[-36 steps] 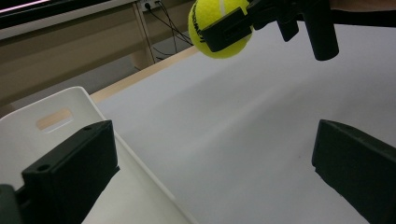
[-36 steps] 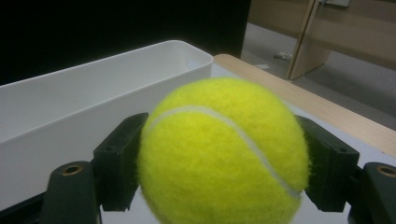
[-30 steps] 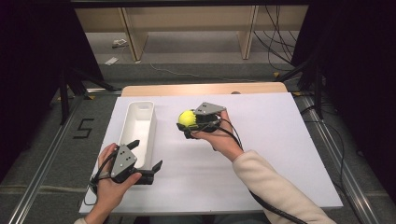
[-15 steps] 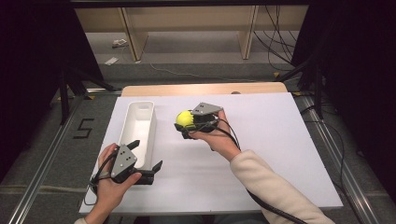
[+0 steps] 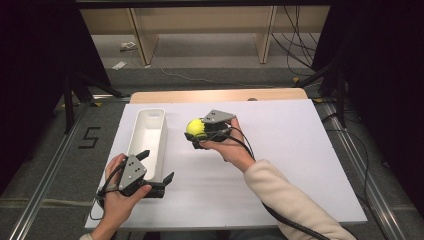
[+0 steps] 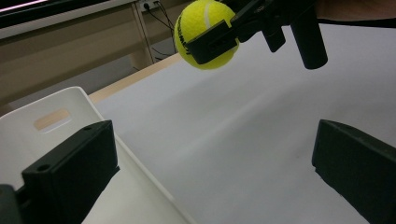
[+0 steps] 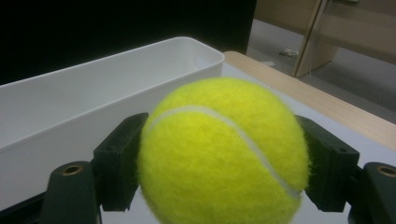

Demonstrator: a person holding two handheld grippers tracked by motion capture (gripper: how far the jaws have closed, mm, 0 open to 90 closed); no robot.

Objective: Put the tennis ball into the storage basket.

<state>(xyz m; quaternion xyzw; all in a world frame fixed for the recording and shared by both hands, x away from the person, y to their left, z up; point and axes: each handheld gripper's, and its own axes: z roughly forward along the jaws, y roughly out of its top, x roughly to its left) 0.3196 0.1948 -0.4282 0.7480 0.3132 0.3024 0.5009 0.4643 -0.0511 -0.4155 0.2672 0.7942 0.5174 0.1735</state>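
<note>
A person is working two handheld tools over a white surface [image 5: 300,165], the right tool [image 5: 199,134] clenching a yellow tennis ball [image 5: 196,128] between its two black jaws and holding it in the air just beside the long white bin [image 5: 150,131] standing at the left of the surface. In the right gripper view the tennis ball [image 7: 224,154] is sitting squarely between the jaws, with the bin [image 7: 70,116] lying close behind it, its rim below the ball. The left tool [image 5: 150,172] is resting at the near end of the bin with its jaws spread wide and gripping nothing; in the left gripper view one jaw is standing over the bin [image 6: 60,116] and the other over the bare surface. The visible inside of the bin is holding nothing. The likely aim is dropping the ball into the bin, and the risk lies there: letting go while the ball is hanging outside the rim would send it bouncing and rolling away across the surface, and a drop from too high could bounce it straight back out of the shallow bin. A glancing hit on the thin wall could also shove the light bin aside.
</note>
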